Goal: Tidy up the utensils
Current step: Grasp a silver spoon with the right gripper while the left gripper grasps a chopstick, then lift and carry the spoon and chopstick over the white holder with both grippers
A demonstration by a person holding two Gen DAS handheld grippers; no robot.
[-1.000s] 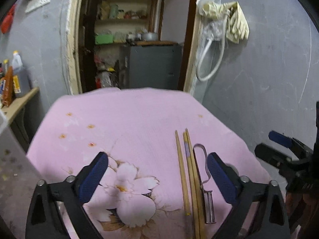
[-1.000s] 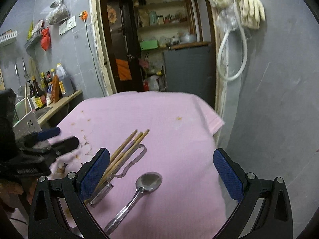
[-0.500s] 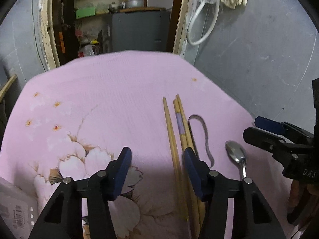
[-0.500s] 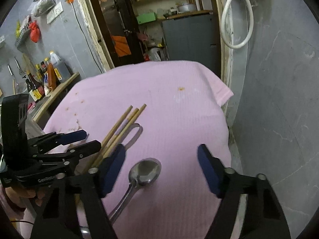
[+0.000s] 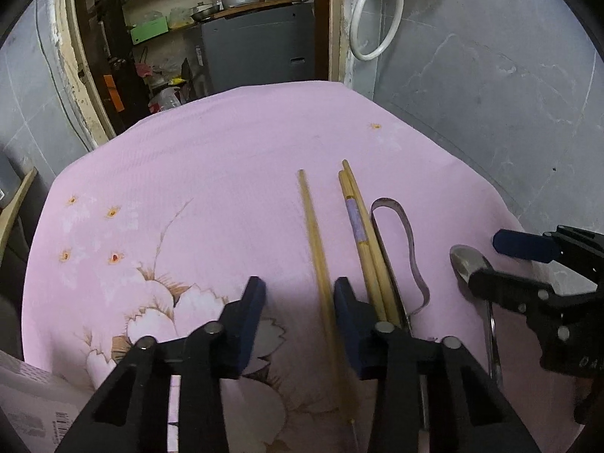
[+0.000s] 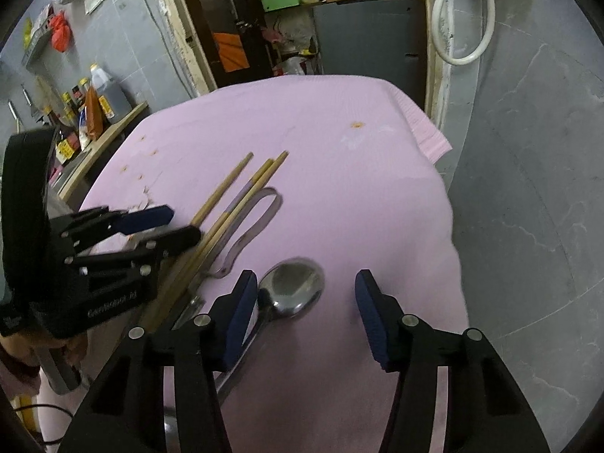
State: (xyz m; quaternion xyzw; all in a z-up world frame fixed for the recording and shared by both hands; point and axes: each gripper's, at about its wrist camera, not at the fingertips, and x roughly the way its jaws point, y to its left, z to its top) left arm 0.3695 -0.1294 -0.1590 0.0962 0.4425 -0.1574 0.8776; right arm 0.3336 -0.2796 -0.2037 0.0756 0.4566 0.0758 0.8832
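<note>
**Both grippers closing in on the utensils**

Two grabs at once here. The left gripper [image 5: 298,296] hangs low over the pink cloth [image 5: 211,173] that covers the surface, jaws narrowing, and the lone chopstick [image 5: 315,241] runs right up between them, hugging the right-hand pad. No pinch yet that I can see: the pads look clear of the wood. Just beside it lie the paired chopsticks [image 5: 358,226], touching each other, with the metal peeler [image 5: 400,249] pressed against their far side.

Over on the other side, the right gripper [image 6: 305,294] is closing too, jaws half spread. The spoon [image 6: 298,287] sits with its bowl between the pads and its handle slipping under the left pad. Nothing gripped.

Now the risks. That single chopstick sits off-centre, so the closing pads may roll it away or tip it skewed. The left gripper's right pad is close to the pair; it could nudge them. And the spoon's rounded bowl looks slick: a squeeze there may squirt it out across the cloth.
</note>
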